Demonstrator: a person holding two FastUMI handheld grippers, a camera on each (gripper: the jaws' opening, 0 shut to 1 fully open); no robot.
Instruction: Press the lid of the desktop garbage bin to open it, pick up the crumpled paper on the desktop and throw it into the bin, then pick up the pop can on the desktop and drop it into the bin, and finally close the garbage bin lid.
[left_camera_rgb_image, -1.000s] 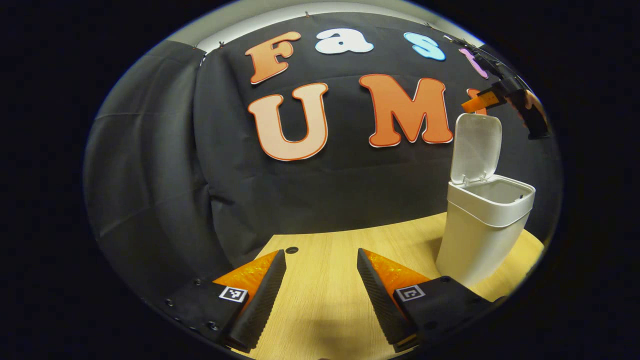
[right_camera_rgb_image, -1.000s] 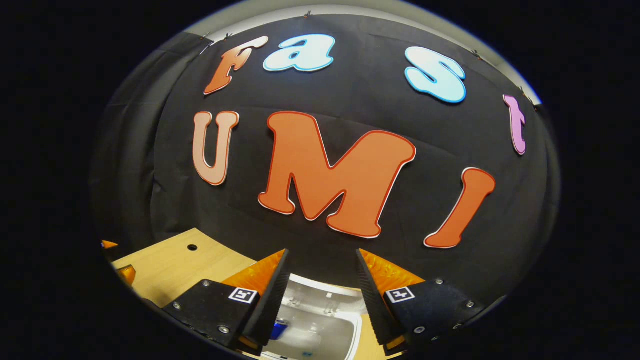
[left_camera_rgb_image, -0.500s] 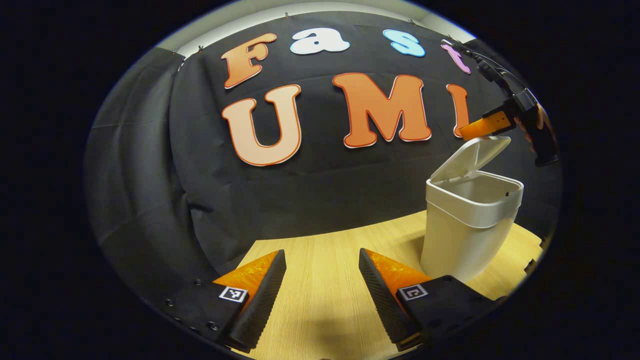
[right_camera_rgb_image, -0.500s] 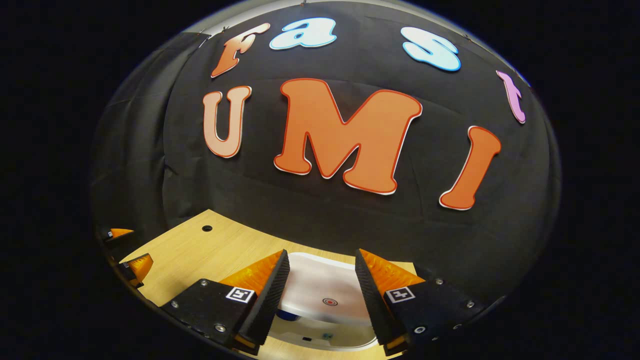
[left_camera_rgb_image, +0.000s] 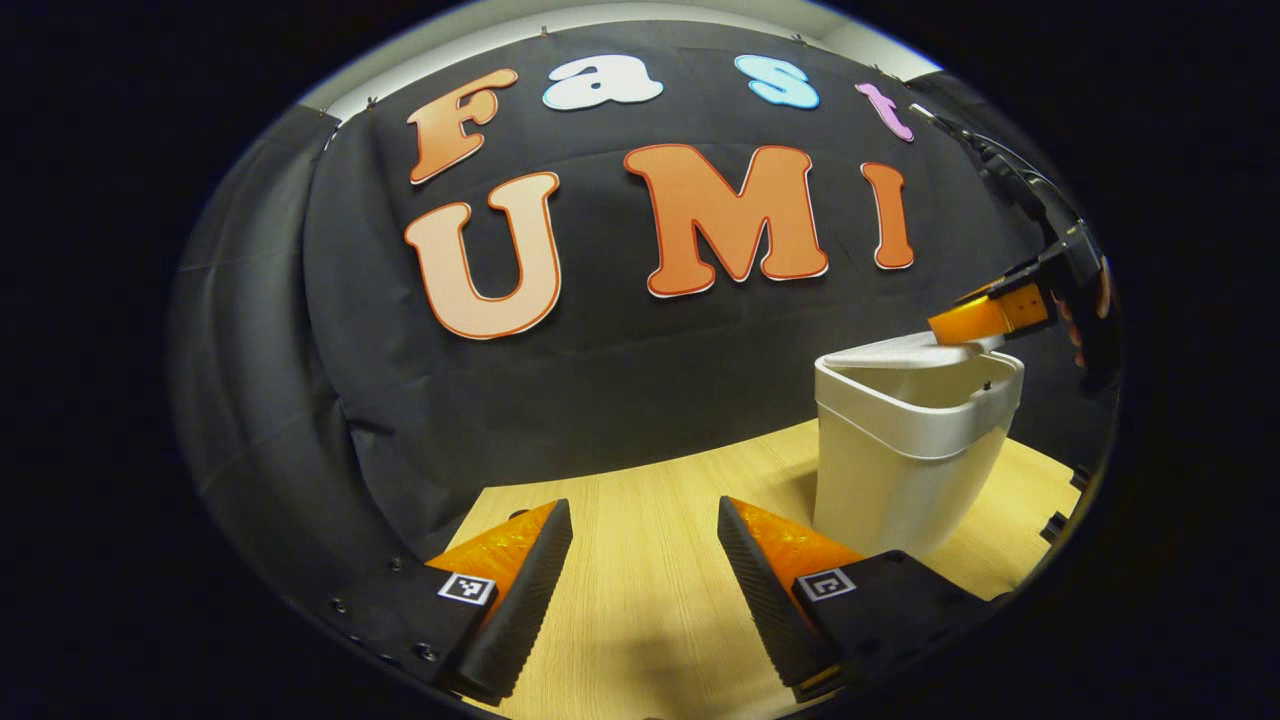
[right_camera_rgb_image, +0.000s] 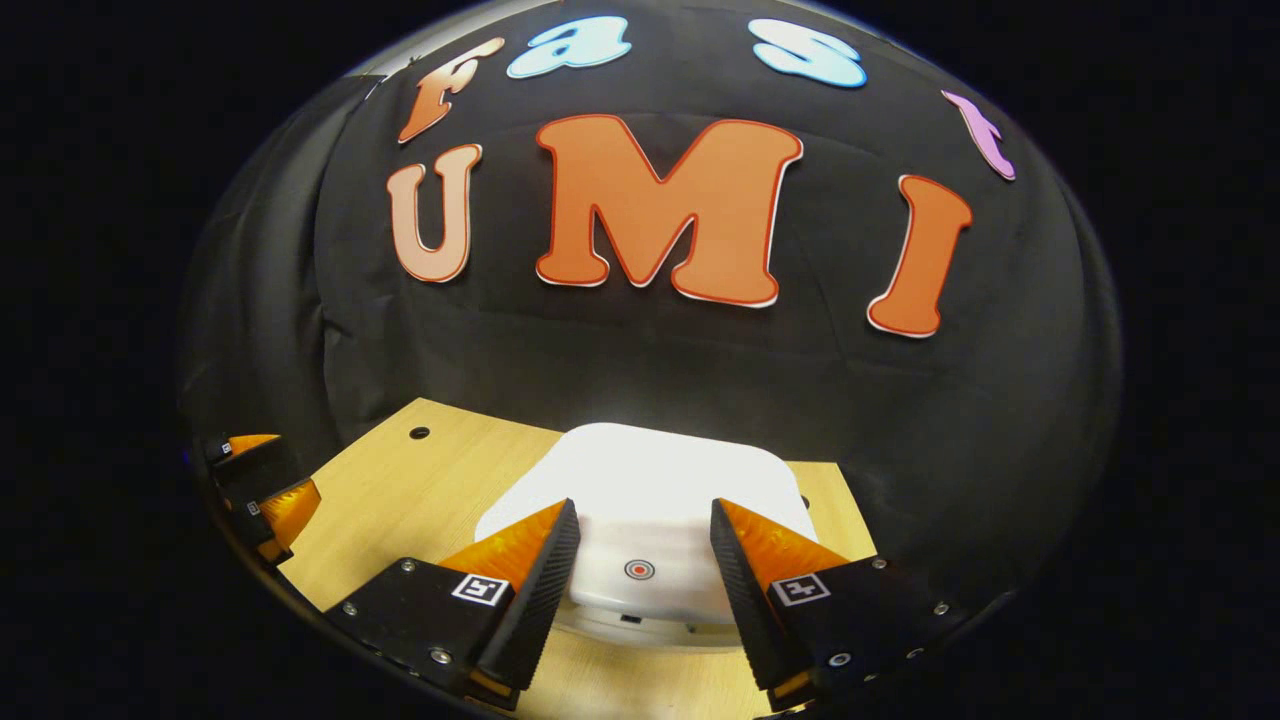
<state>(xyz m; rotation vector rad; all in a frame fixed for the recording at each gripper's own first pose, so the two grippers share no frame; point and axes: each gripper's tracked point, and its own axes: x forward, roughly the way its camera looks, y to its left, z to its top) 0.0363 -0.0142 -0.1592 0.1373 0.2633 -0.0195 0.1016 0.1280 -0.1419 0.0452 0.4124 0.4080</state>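
The white garbage bin (left_camera_rgb_image: 905, 465) stands on the wooden desktop (left_camera_rgb_image: 650, 590) at the right of the left gripper view. Its lid (right_camera_rgb_image: 650, 490) lies flat and nearly closed on the rim; a small red ring mark (right_camera_rgb_image: 639, 569) sits near its front edge. My right gripper (right_camera_rgb_image: 640, 560) is open and rests on top of the lid, one finger on each side of the mark; it also shows far off as the right gripper (left_camera_rgb_image: 985, 322) touching the lid's edge. My left gripper (left_camera_rgb_image: 645, 580) hangs open over bare desktop, left of the bin, holding nothing.
The black cloth wall stands close behind the bin. A small round hole (right_camera_rgb_image: 419, 433) sits in the desktop at the back left. The left gripper (right_camera_rgb_image: 265, 490) shows at the far left edge of the right gripper view.
The lid swung from upright down to nearly flat on the bin as my right gripper pushed it down. The left gripper's view drifted slightly, with the bin moving leftward in it.
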